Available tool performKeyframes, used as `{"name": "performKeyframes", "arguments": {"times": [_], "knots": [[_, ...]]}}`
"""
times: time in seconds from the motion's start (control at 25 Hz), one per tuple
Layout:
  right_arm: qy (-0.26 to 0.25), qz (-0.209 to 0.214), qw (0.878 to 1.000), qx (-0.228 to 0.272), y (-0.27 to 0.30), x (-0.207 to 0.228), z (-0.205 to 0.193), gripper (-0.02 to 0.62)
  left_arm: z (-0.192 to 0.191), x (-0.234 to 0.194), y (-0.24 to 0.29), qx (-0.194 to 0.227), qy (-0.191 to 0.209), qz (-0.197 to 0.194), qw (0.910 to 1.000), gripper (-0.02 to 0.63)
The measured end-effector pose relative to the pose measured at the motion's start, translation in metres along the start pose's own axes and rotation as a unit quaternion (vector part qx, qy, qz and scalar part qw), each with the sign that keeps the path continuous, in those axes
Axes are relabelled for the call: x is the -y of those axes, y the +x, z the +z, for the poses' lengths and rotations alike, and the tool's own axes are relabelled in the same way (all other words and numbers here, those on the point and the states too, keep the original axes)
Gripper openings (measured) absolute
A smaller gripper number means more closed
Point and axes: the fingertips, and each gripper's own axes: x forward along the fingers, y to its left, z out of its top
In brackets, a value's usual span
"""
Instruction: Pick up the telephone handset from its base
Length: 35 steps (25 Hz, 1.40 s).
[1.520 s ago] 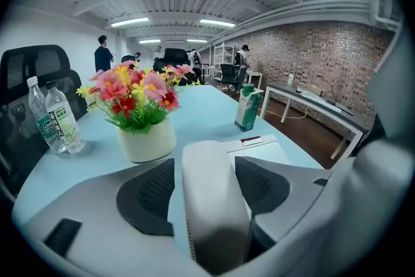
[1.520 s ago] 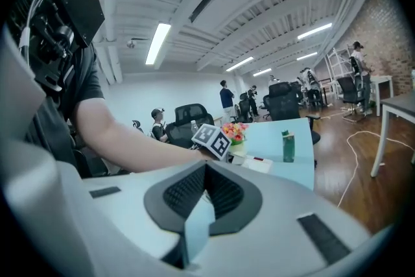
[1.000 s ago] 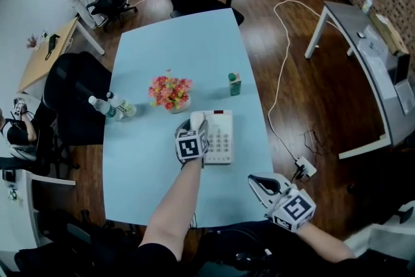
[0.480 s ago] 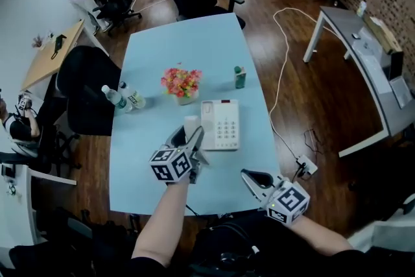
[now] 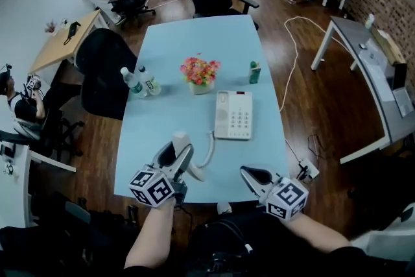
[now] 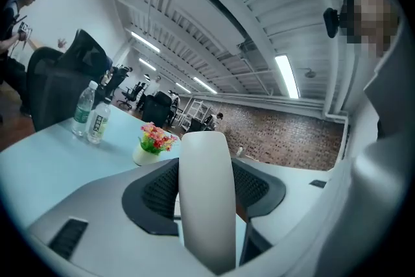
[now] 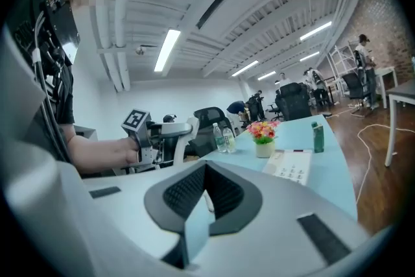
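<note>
1. The left gripper [image 5: 176,159] clamps the handset [image 5: 181,141] with its jaws wide, above the desk's [image 5: 194,42] near edge and left of the base [image 5: 234,115].
2. The handset's long axis stands roughly upright, crosswise to the jaws.
3. The right gripper [image 5: 251,175] is closed and empty.

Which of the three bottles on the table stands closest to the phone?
The green bottle, alone to the right of the flowers, just beyond the phone. The two clear bottles stand together near the left edge of the table.
</note>
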Motion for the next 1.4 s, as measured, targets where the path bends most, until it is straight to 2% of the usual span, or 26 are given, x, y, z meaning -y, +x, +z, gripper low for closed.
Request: {"name": "performKeyframes", "arguments": {"times": [0.12, 0.32, 0.44, 0.8, 1.4], "knots": [[-0.009, 0.011, 1.000, -0.005, 0.006, -0.012, -0.002, 0.017, 0.002, -0.002, -0.032, 0.004, 0.015, 0.009, 0.9998, 0.239], [-0.019, 0.029, 0.999, -0.019, 0.015, -0.028, -0.007, 0.017, 0.001, -0.012, -0.064, 0.027, -0.041, 0.006, 0.9988, 0.239], [-0.022, 0.031, 0.999, -0.028, 0.021, -0.030, -0.010, 0.015, 0.003, -0.016, -0.071, 0.036, -0.056, 0.004, 0.9978, 0.239], [-0.033, 0.036, 0.998, -0.033, 0.029, -0.039, -0.009, 0.015, 0.006, -0.016, -0.076, 0.037, -0.049, 0.008, 0.9981, 0.239], [-0.035, 0.039, 0.998, -0.027, 0.026, -0.043, -0.008, 0.015, -0.006, -0.020, -0.076, 0.024, -0.059, 0.020, 0.9978, 0.239]]}}
